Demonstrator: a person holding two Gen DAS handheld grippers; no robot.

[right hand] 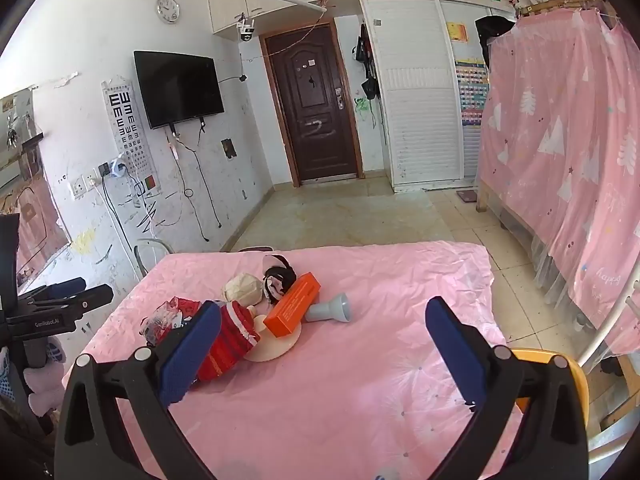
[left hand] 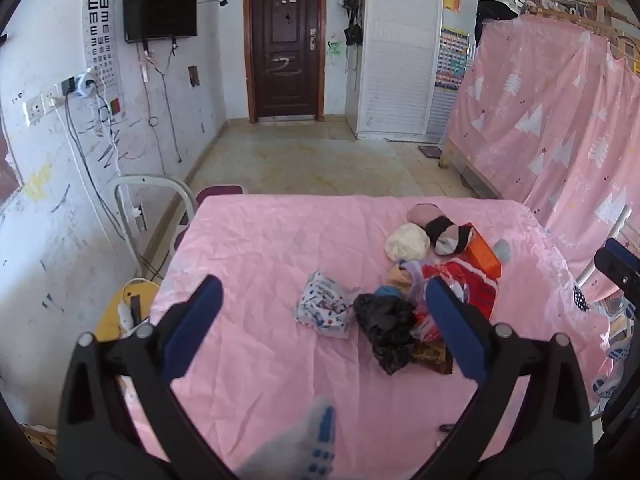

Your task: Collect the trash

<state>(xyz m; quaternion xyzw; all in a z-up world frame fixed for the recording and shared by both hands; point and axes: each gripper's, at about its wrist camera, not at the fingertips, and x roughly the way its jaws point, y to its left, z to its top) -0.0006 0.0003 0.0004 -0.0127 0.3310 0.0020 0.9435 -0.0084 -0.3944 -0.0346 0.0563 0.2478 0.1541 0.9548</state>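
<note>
Presently, item one: pink cloth-covered table [left hand: 280, 248], serving as sorting surface, with mixed goods heaped toward its right side. Item two: left gripper [left hand: 324, 316] and right gripper [right hand: 324, 340], both spread wide and empty above the cloth, presumably poised for picking. Item three: crumpled black plastic bag [left hand: 386, 326] and crumpled white printed wrapper [left hand: 324, 308], likely trash, at the heap's near edge.

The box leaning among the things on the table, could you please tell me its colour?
The box is bright orange, seen best in the right wrist view.
</note>
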